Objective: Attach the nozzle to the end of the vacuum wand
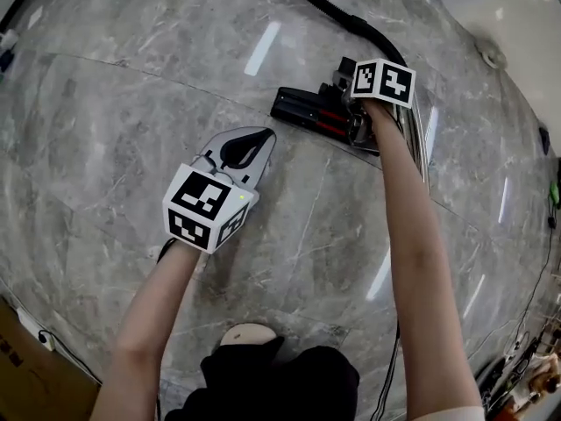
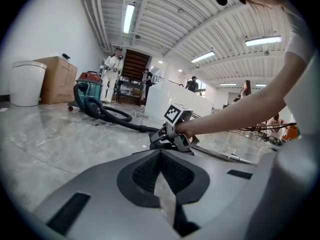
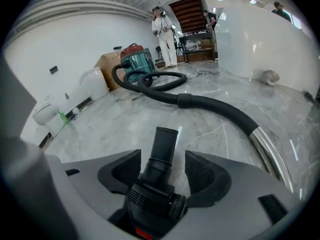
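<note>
- The left gripper [image 1: 252, 144] hangs over the grey stone floor [image 1: 105, 103]. Its jaws are pressed together with nothing between them.
- The right gripper [image 1: 349, 112] is down at the nozzle [image 1: 308, 112], at about one o'clock from the left gripper and well apart from it.
- Its jaws stand wide apart, one on either side of the nozzle's black neck. They don't press on it, and floor shows in the gap on each side.
- The nozzle [image 3: 161, 149] is a flat black floor head with a red strip, lying on the floor. In the right gripper view its neck points toward twelve o'clock, and the open end is bare.
- The shiny metal wand [image 1: 414, 134] lies at three o'clock from the nozzle, running under the person's right forearm [image 1: 412, 235]. Its end probably sits close to the nozzle, but the arm and gripper cover that spot, so I can't say whether they touch.
- A black hose [image 3: 210, 104] curves away from the wand toward eleven o'clock. It runs to a teal and red vacuum cleaner [image 3: 136, 61] standing far across the floor.
</note>
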The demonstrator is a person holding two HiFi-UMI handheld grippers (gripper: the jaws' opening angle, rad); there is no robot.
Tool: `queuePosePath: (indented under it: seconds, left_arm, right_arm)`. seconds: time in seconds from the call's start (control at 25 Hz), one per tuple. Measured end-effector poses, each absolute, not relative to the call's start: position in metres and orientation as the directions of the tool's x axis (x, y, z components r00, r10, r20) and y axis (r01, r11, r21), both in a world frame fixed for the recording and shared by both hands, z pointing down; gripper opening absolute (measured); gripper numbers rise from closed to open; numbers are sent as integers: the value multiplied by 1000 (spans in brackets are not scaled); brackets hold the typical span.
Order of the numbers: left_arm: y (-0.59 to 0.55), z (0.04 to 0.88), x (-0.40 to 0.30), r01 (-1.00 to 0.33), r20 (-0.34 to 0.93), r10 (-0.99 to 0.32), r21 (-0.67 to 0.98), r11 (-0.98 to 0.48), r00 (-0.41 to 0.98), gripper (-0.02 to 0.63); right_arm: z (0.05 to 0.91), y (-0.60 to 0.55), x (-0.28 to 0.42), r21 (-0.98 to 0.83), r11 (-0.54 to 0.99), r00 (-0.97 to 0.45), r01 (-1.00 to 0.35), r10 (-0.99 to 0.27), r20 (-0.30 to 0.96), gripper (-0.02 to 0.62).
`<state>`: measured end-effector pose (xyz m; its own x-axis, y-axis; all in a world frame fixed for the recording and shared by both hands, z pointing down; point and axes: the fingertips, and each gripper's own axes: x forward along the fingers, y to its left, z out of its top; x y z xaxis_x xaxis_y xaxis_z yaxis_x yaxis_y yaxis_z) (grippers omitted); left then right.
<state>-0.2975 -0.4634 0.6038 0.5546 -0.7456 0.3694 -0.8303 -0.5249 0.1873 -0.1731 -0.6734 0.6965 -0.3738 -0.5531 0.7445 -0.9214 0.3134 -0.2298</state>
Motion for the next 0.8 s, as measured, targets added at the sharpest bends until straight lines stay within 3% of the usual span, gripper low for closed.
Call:
queuePosePath:
  seconds: [0.36, 0.56, 0.8]
  left_arm:
    - [-447, 611, -314, -846, 390, -751, 214, -489, 533, 8]
    - [-445, 607, -318, -847, 380, -758, 239, -474, 531, 8]
    - [-440, 610, -327, -855, 396, -758, 229, -465, 519, 8]
  right_arm:
    - [704, -678, -195, 3, 479, -268, -878, -496, 826, 261]
    - [714, -675, -200, -87, 461, -298, -883, -408, 863, 261]
    - [733, -674, -210, -52, 503, -263, -863, -359, 895, 261]
